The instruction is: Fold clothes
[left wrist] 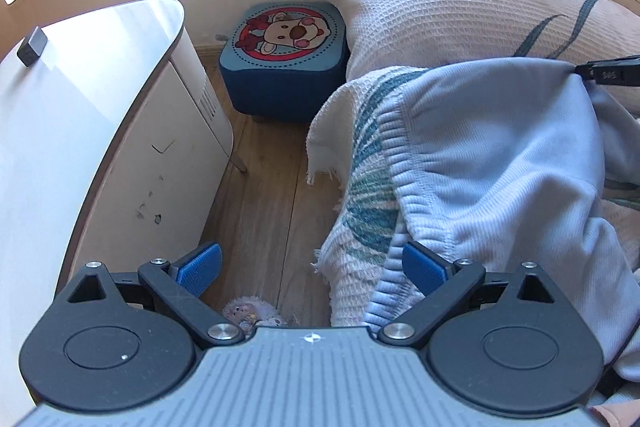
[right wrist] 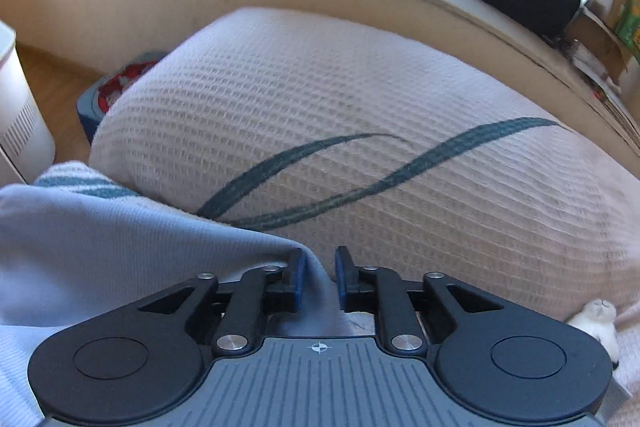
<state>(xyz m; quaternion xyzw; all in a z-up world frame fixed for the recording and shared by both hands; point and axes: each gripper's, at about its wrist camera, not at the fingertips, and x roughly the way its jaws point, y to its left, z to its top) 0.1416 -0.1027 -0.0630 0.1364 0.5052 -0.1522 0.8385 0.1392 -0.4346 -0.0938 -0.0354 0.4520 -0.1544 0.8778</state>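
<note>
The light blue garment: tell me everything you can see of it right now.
The light blue garment looks like a soft knit sweatshirt with a ribbed hem and stitched seams. It lies crumpled, unfolded, over a white throw with teal leaf print. The right gripper has a fold of it between its slightly parted fingers. The left gripper is wide open, one finger against the ribbed hem.

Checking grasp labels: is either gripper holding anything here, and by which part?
Nothing is clamped. Left gripper is wide open beside the light blue garment's ribbed hem; right gripper is parted, garment edge loose between its pads.
</note>
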